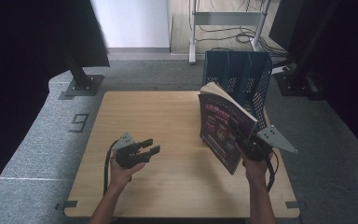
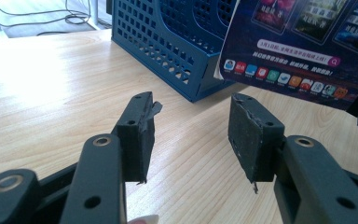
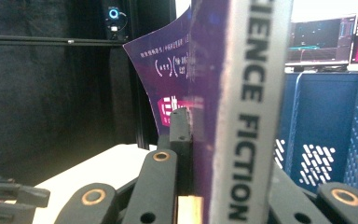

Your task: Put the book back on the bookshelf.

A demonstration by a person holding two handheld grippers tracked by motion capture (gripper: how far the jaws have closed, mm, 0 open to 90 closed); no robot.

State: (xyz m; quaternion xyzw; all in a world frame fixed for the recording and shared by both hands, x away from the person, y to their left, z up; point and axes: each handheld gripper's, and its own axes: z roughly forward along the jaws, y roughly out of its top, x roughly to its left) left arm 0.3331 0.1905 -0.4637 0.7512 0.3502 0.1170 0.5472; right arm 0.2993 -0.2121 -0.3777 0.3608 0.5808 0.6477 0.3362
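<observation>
High view: magazine (image 1: 223, 128) upright, clamped in right gripper (image 1: 251, 145), apparently clear of table (image 1: 168, 140).

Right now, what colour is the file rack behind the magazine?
Blue file rack, perforated walls; clearest in left gripper view.

Left tool (image 1: 148, 146) and right tool (image 1: 240, 135): black bodies, brass-ringed pivot screws, worn black pads (image 2: 254, 140), grey three-cornered top plates, black trailing cables. Forearms bare, no sleeves.

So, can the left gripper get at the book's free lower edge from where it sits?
Probably yes. The left gripper is open with nothing between its jaws, and bare table lies between it and the book, which the right gripper holds upright.
</observation>
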